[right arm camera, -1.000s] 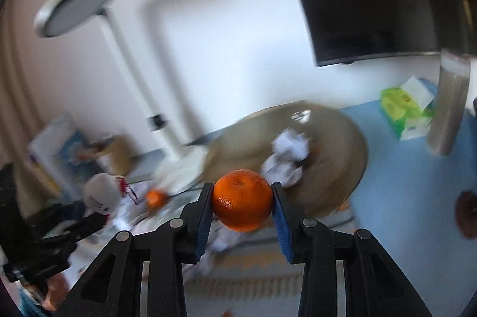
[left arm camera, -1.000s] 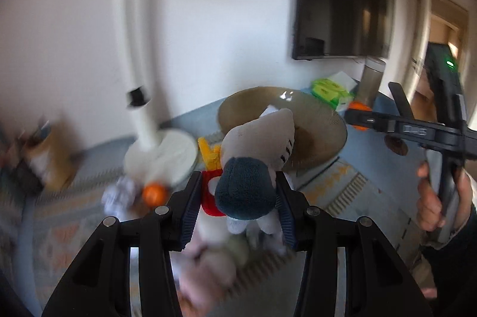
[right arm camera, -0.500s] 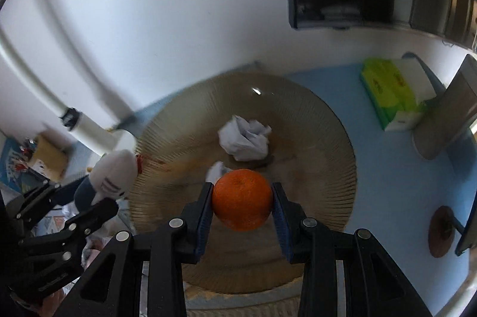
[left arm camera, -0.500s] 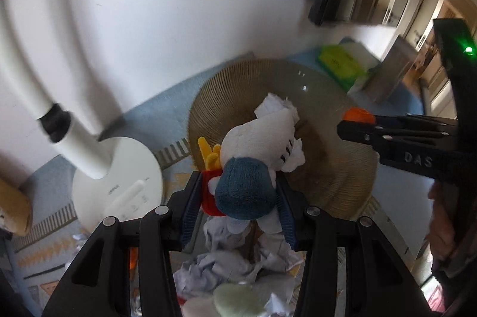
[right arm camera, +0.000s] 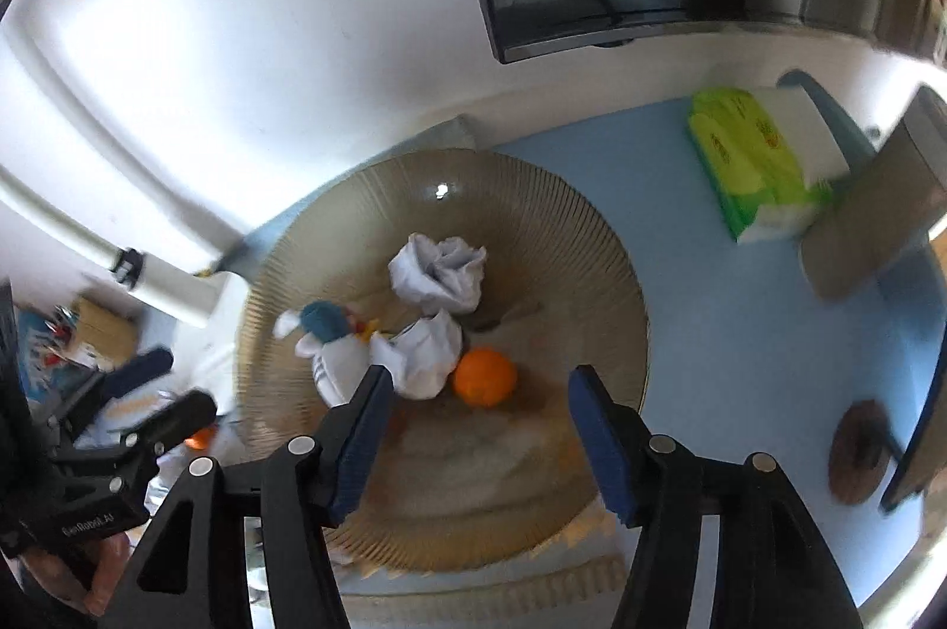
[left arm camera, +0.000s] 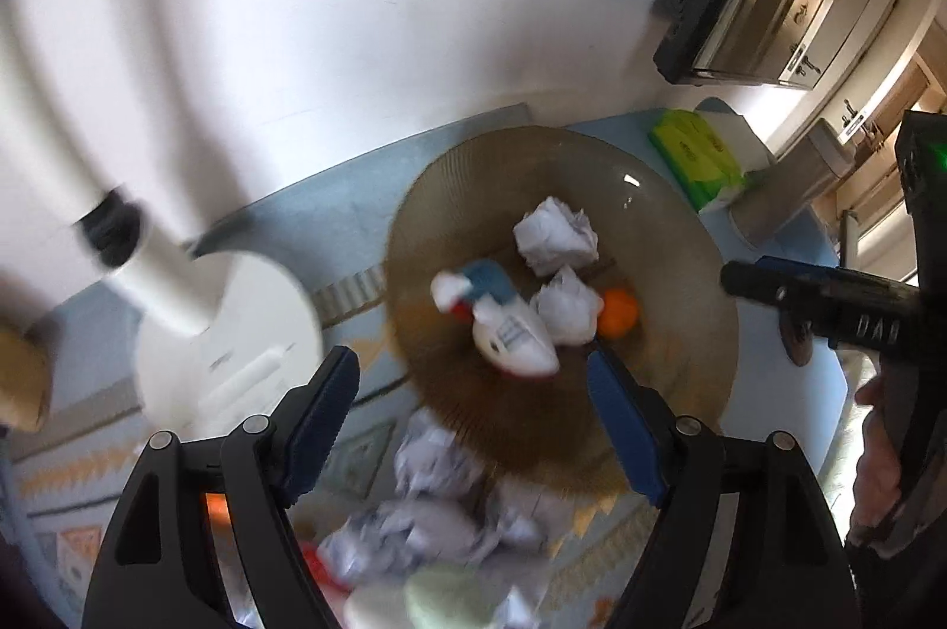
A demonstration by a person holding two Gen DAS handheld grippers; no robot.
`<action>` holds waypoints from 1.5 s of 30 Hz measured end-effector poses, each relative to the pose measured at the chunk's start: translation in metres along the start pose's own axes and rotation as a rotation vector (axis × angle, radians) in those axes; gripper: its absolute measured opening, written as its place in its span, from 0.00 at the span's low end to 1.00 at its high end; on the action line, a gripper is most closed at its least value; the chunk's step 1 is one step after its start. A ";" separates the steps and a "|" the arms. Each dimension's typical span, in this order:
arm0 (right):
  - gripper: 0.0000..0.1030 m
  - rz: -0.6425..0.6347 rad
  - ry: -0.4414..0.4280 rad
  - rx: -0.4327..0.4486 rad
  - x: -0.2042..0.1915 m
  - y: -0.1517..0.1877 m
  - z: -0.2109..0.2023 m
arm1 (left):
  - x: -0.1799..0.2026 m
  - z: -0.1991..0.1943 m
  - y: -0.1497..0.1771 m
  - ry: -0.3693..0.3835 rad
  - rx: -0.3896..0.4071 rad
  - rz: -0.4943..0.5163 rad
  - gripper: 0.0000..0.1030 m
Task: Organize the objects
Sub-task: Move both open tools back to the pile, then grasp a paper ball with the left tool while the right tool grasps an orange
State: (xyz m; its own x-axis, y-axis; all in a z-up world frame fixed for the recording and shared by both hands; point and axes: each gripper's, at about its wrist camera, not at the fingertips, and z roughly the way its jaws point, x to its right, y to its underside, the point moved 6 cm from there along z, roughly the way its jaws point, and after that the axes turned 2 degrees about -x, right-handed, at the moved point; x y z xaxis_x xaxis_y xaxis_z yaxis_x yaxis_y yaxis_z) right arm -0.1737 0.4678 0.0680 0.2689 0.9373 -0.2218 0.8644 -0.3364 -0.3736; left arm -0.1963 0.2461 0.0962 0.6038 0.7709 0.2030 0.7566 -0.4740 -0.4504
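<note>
Both grippers, left point(left arm camera: 470, 401) and right point(right arm camera: 476, 428), have just been opening with nothing between them (toy point(left arm camera: 503, 327) and orange point(right arm camera: 485, 376) lie in the bowl point(right arm camera: 532, 191)), while crumpled paper point(left arm camera: 435, 463) at lower centre still waits.

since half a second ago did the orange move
Yes. The round orange left the right tool, whose jaws just opened, and now lies down in the ribbed brown glass bowl.

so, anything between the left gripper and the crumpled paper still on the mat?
Nothing visible. The left gripper, jaws just opened with nothing between them, hangs over the bowl edge; the loose paper balls lie on the patterned mat directly below and in front, uncovered. The plush toy and orange sit inside the bowl, clear of that path.
</note>
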 end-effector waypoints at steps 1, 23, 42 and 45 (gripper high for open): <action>0.58 0.007 -0.008 0.010 -0.003 0.003 -0.006 | -0.005 -0.008 0.007 -0.005 0.004 -0.002 0.76; 0.63 -0.119 -0.120 -0.071 -0.194 0.155 -0.003 | -0.191 -0.102 0.187 -0.052 0.005 -0.317 0.76; 0.48 0.022 -0.228 -0.364 -0.272 0.089 0.170 | -0.223 0.016 0.110 0.176 -0.154 -0.234 0.72; 0.46 0.049 -0.213 -0.394 -0.275 0.087 0.186 | -0.226 0.023 0.111 0.170 -0.176 -0.240 0.66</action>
State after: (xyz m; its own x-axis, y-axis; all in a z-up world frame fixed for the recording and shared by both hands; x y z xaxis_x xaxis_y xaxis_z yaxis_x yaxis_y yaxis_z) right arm -0.2511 0.1640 -0.0712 0.2558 0.8677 -0.4263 0.9597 -0.2810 0.0040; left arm -0.2545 0.0289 -0.0203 0.4251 0.7943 0.4341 0.9050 -0.3649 -0.2185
